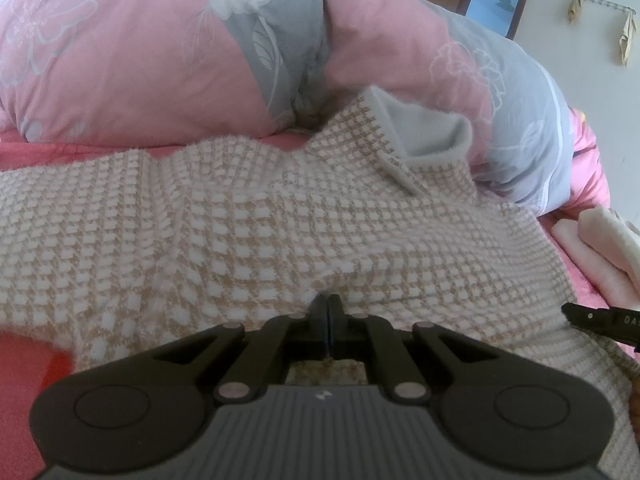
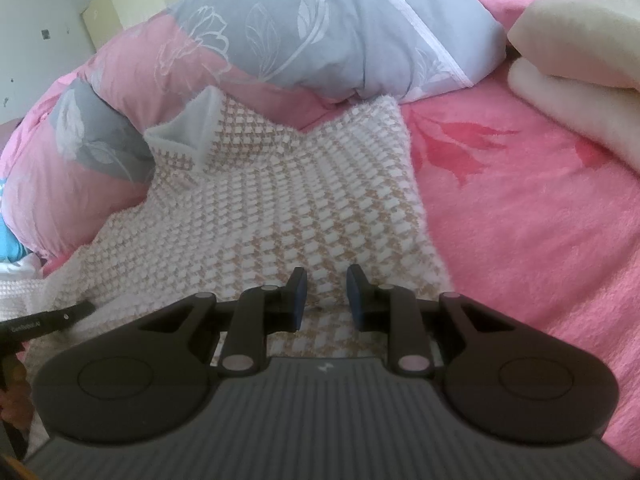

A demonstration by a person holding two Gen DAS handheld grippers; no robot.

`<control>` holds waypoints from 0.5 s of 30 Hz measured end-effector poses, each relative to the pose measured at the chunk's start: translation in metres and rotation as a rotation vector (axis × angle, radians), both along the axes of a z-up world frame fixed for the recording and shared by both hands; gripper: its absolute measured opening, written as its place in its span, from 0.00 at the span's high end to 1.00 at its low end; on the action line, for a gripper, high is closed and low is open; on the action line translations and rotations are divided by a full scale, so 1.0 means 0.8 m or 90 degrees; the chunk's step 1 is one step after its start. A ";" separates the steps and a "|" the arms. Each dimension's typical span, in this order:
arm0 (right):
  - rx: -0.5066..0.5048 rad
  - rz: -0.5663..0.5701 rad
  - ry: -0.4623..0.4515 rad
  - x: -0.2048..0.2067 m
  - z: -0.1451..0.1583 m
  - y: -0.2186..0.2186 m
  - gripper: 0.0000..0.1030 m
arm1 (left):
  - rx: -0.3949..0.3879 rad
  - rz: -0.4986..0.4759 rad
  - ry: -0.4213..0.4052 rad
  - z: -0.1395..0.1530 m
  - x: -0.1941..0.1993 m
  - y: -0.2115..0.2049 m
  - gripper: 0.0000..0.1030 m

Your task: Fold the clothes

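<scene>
A fuzzy beige-and-white checked garment [image 1: 248, 232] with a grey-lined collar [image 1: 424, 136] lies spread across the pink bed. My left gripper [image 1: 328, 301] is shut at the garment's near edge, and the fabric puckers up between its tips. In the right wrist view the same garment [image 2: 280, 208] runs away from me, with its collar [image 2: 188, 128] at the far left. My right gripper [image 2: 326, 280] hovers over the garment's near right part. Its blue pads [image 2: 298, 300] stand apart, with flat fabric showing in the gap. Each gripper's side shows at the edge of the other's view.
A bunched pink and grey floral quilt [image 1: 168, 48] lies right behind the garment. Folded cream and pink fleece items [image 2: 580, 80] are stacked at the right on the pink bed sheet [image 2: 540, 208]. A wall, a door and cupboards lie beyond.
</scene>
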State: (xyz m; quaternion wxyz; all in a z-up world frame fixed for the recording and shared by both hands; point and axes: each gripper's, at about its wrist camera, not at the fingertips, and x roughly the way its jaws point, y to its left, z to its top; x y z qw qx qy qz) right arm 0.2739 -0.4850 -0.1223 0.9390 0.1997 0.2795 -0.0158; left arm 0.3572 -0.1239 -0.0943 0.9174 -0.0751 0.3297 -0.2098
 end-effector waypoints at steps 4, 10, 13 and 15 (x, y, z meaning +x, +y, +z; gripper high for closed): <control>-0.018 0.001 0.005 0.002 0.002 0.005 0.80 | -0.005 -0.001 0.001 0.000 0.001 0.001 0.97; -0.018 0.002 0.007 0.002 0.002 0.004 0.80 | -0.020 -0.002 0.007 -0.002 0.002 0.005 0.96; -0.017 0.001 0.008 0.002 0.003 0.005 0.80 | -0.021 -0.002 0.007 -0.002 0.002 0.005 0.96; -0.016 0.000 0.005 0.002 0.003 0.005 0.80 | -0.021 -0.002 0.007 -0.002 0.002 0.005 0.96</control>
